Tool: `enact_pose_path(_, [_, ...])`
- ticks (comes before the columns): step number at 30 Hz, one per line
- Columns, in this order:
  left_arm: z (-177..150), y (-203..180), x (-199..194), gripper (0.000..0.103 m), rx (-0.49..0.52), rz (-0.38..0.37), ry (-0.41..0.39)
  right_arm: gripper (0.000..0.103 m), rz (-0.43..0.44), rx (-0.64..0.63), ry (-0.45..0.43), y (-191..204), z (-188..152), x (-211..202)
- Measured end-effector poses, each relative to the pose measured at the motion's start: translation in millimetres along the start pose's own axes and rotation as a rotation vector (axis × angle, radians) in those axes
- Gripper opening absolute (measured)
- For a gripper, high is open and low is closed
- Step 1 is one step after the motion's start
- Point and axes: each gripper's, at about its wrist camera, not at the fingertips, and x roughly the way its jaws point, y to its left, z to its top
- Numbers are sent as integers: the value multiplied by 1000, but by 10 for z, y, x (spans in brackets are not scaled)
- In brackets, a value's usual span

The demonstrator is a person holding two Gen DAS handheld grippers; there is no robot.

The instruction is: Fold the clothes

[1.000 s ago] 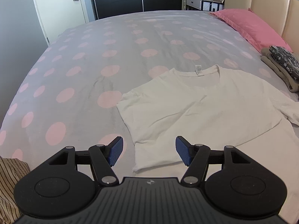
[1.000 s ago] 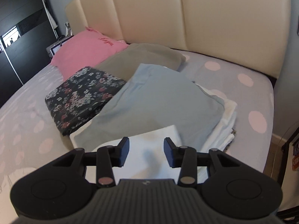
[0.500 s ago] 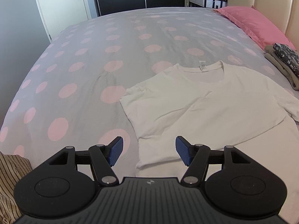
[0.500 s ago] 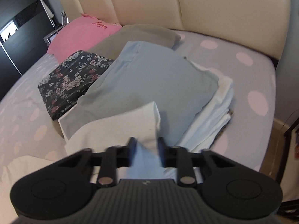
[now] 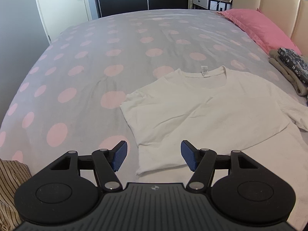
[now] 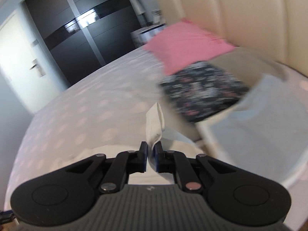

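Note:
A white T-shirt (image 5: 207,111) lies on the spotted bed sheet (image 5: 92,61), collar pointing away, its left side folded in over the body. My left gripper (image 5: 153,155) hovers open just above the shirt's near left edge, blue pads apart, nothing between them. In the blurred right wrist view my right gripper (image 6: 151,150) is shut on a corner of the white T-shirt (image 6: 155,123), and the pinched cloth stands up above the fingers.
A pink pillow (image 5: 258,27) lies by the cream headboard (image 5: 279,9). Folded clothes, a floral piece (image 5: 294,63) on a beige one, are stacked at the right; a light blue piece (image 6: 269,119) lies beside the stack. A striped garment (image 5: 9,188) sits at the lower left.
My right gripper closed on the white shirt's corner and swung left, away from the folded stack, lifting the cloth. The left gripper stayed open and its view tilted slightly.

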Motion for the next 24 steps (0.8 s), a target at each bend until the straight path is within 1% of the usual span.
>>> enact_pose_path(4, [29, 8, -29, 57, -4, -23, -8, 9, 137, -85, 86, 802, -156, 293])
enact_pose_path(6, [43, 12, -43, 57, -5, -34, -12, 9, 210, -106, 127, 1173, -251, 411])
enact_pose_path(10, [72, 20, -72, 57, -9, -56, -20, 9, 353, -136, 201, 1836, -447, 591])
enact_pose_path(13, [72, 49, -50, 57, -3, -62, -16, 9, 434, -167, 238, 2247, -606, 700])
enact_pose_path(15, [70, 74, -34, 57, -1, -57, -12, 9, 453, -204, 276, 2504, -763, 785])
enact_pose_path(18, [63, 116, -12, 57, -2, -49, -6, 9, 441, -254, 338, 2758, -1014, 970])
enact_pose_path(21, [45, 163, 7, 57, -10, -46, 0, 9, 414, -280, 394, 2873, -1216, 1183])
enact_pose_path(23, [28, 182, 30, 57, -10, -40, 6, 15, 398, -297, 424, 2918, -1328, 1293])
enact_pose_path(24, [24, 186, 40, 57, -9, -38, 10, 16, 393, -305, 437, 2932, -1377, 1332])
